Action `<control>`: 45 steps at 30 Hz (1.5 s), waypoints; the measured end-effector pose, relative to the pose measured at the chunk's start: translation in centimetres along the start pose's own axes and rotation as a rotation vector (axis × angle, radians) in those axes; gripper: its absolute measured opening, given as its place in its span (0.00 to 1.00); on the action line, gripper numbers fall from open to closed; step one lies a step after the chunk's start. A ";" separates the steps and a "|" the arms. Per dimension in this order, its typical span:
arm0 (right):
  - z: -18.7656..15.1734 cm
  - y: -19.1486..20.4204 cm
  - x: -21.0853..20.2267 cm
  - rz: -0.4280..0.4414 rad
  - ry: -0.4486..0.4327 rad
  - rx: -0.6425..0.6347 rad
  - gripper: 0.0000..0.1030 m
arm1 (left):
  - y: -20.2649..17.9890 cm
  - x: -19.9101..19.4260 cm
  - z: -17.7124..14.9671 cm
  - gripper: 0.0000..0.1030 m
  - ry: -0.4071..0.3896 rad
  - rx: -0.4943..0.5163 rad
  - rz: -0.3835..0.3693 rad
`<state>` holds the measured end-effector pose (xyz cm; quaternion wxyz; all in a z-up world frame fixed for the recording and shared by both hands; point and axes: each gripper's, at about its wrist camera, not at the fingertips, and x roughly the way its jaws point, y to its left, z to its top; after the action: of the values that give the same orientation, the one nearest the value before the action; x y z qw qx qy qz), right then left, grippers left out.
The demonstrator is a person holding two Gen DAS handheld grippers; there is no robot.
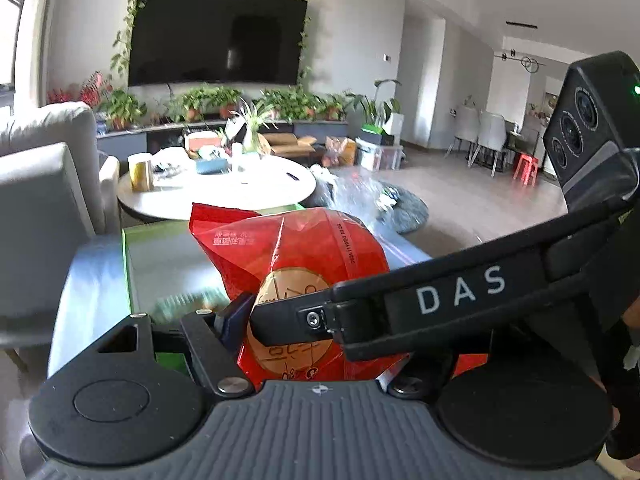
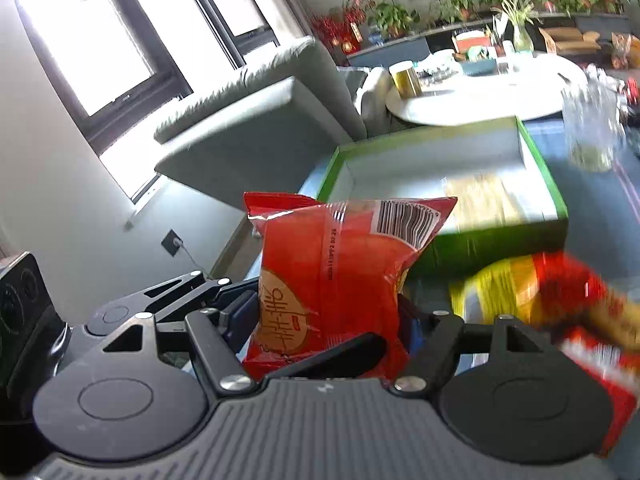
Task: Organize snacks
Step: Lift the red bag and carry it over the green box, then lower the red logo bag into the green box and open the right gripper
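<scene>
Two grippers, left point(image 1: 304, 320) and right point(image 2: 326, 320), tilt downward, fingers each clamping a red snack packet point(image 2: 332, 264).

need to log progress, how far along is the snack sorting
Barely begun, it seems. Done: the green tray looks nearly empty, with only a blurred yellowish patch inside. In hand: the left gripper and the right gripper each clamp a red snack packet. Left: placing both, plus the loose snack packs blurred beside the tray.
</scene>
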<state>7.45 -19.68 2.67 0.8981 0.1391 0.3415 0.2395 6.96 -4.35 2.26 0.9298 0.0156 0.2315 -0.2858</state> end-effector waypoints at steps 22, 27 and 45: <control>9.4 -4.0 11.3 -0.007 0.054 0.023 0.76 | 10.1 11.9 4.9 0.66 0.056 -0.063 0.106; 10.4 -4.6 13.4 -0.012 0.067 0.036 0.76 | 12.5 14.5 5.2 0.66 0.095 -0.098 0.113; 7.7 -8.6 5.1 -0.175 0.022 0.079 0.77 | 11.2 9.1 3.7 0.73 0.052 -0.191 0.162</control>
<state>18.92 -24.96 1.88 0.9057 0.1413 0.3713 0.1480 21.14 -0.36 0.45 0.9409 -0.0468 0.2794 -0.1858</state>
